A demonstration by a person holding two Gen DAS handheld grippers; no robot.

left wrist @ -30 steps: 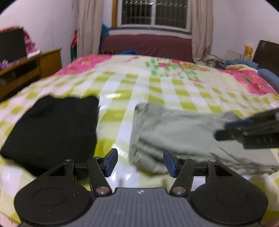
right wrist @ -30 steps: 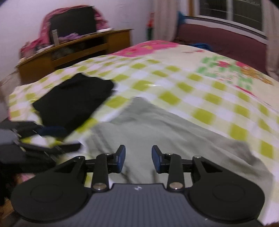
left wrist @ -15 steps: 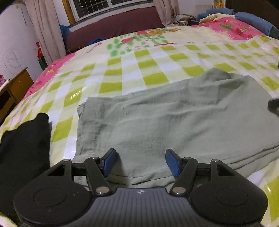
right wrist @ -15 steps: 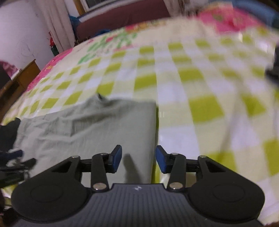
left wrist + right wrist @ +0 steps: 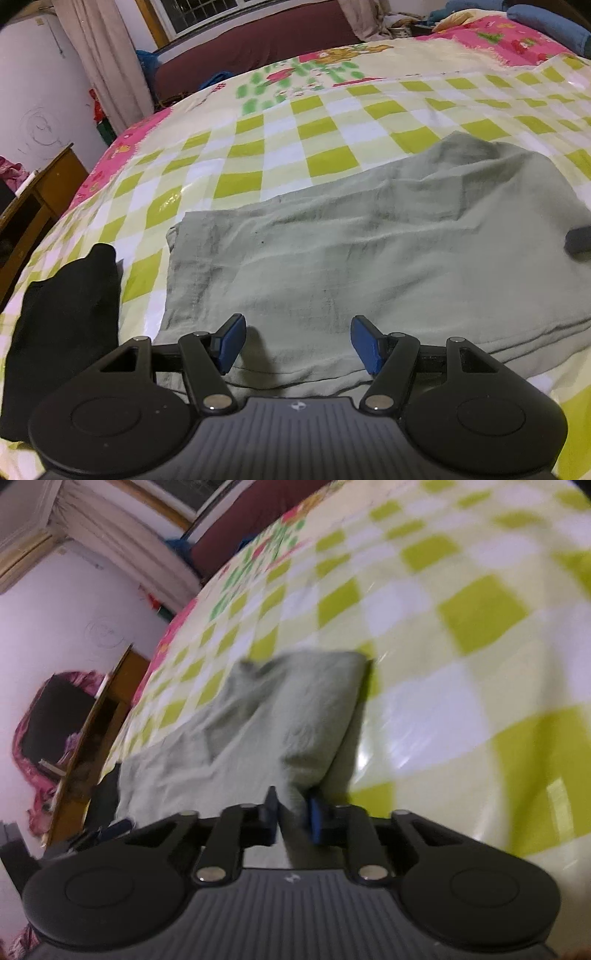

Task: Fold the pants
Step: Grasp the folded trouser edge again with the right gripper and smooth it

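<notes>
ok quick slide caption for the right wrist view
Right gripper closing its fingers on the near edge of the grey-green pants spread on the checked bed cover.

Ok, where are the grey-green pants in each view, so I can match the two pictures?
Left wrist: the pants fill the middle and right, spread flat past the open left tool.
Right wrist: they run from centre to lower left, one corner between the closing right tool.
Shared landmark: the green checked bedspread.

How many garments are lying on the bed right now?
2. The grey-green pants lie spread across the checkered bed cover, straight ahead of the left gripper; a folded black garment sits beside them at their left. More may lie out of view.
</notes>
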